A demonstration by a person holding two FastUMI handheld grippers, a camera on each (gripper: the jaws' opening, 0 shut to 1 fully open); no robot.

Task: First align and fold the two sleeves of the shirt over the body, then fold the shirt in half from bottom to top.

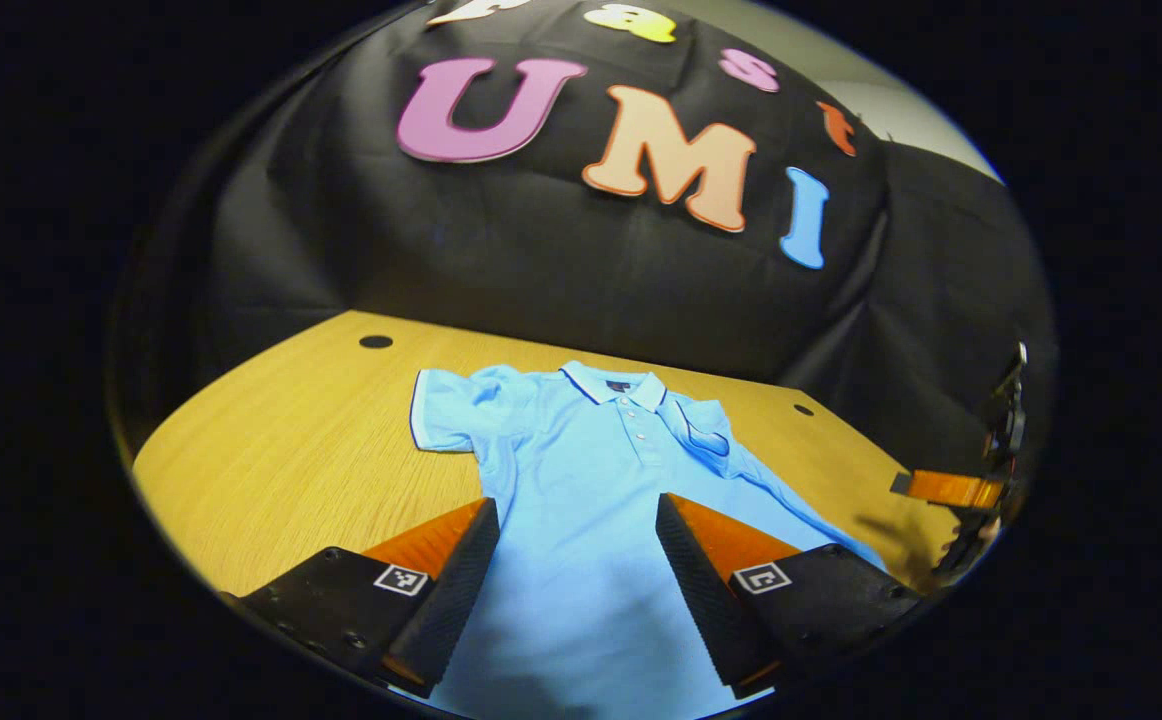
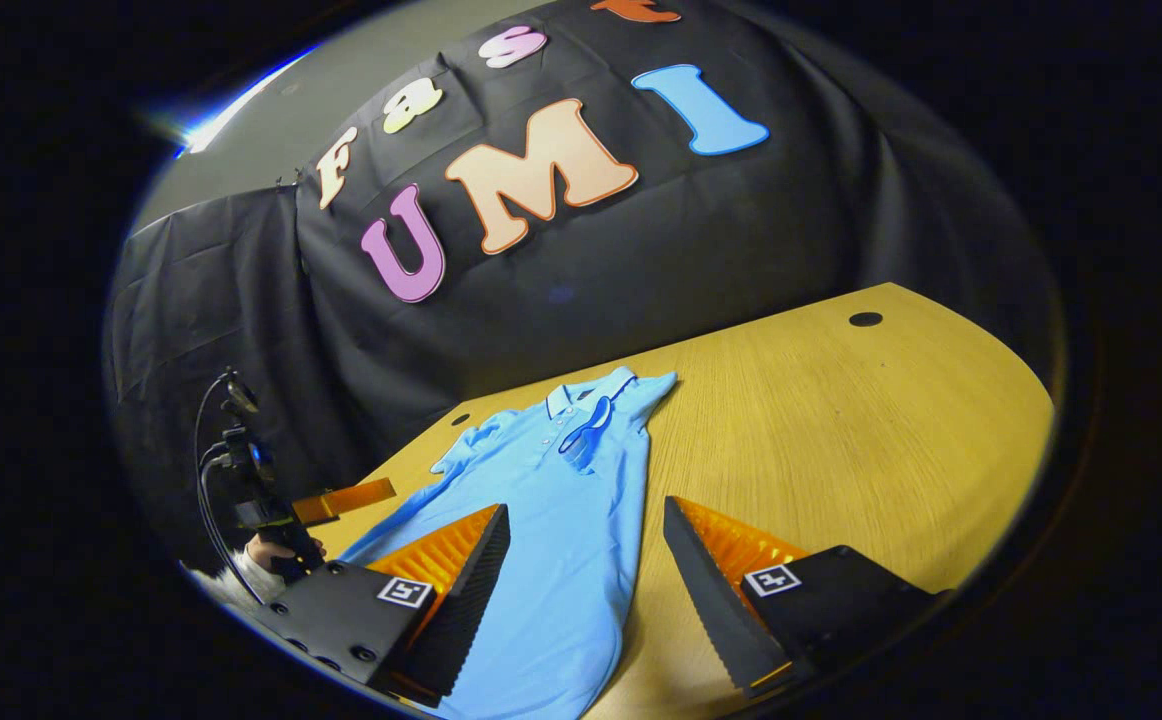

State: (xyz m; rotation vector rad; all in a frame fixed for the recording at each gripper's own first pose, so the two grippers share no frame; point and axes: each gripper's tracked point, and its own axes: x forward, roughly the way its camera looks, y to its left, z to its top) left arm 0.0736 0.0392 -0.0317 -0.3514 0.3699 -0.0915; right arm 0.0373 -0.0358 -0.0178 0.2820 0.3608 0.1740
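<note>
Your left gripper (image 1: 577, 560) hangs with fingers apart and empty above the lower body of the blue shirt (image 1: 581, 480), which lies flat on the wooden table (image 1: 291, 450), collar away from the fingertips and its long axis running straight ahead. One sleeve (image 1: 446, 410) lies spread ahead and to the left of the fingers. The other sleeve (image 2: 591, 425) already lies over the chest. Your right gripper (image 2: 586, 570), also open, straddles the shirt's side edge. The spread sleeve looks nearer your left hand.

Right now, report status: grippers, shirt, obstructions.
Left gripper open, above the shirt. Right gripper open, over the shirt's edge. One sleeve folded over the body, the other sleeve spread on the table. Nothing in the way.
</note>
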